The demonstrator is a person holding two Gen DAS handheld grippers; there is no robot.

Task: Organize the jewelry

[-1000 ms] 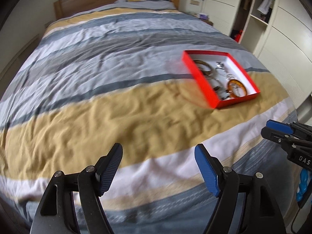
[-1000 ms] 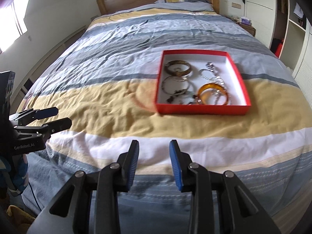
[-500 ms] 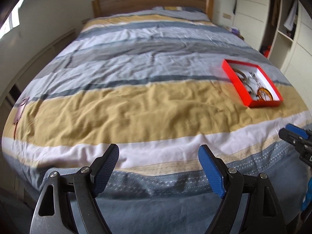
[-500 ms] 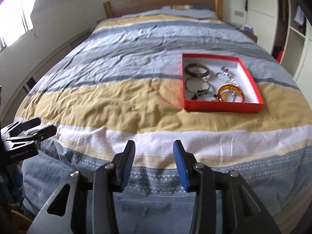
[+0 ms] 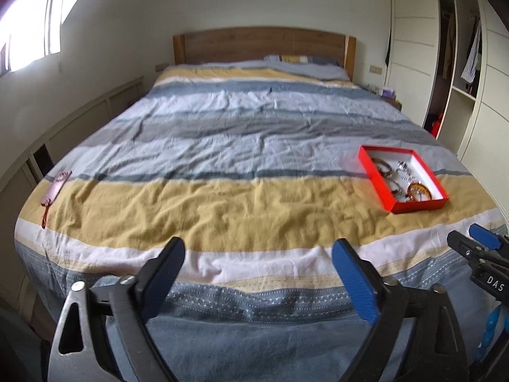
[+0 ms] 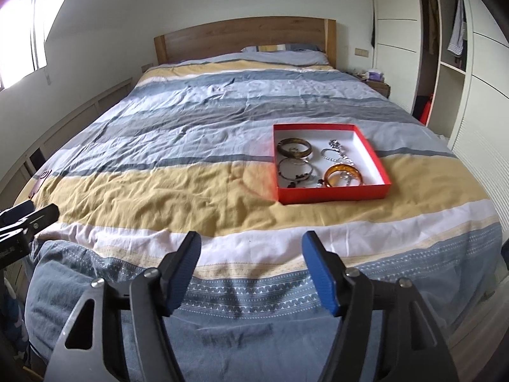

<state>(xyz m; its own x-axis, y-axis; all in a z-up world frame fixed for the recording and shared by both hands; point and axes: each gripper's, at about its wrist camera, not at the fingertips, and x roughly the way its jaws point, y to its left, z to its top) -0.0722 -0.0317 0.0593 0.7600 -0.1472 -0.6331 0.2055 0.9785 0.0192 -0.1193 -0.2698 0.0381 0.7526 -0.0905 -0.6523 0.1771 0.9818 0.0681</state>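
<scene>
Jewelry (image 6: pixel 318 165) sits farther off in its red box (image 6: pixel 331 194); both grippers' jaws have just been opening, now wide, empty

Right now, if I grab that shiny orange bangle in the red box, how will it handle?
The glossy orange bangle looks like a rigid hoop, so it should keep its shape. Its sheen suggests it may slip between pads. A silver chain seems to drape over it and may drag along. The shallow red cardboard box sits on soft bedding and might shift.
</scene>
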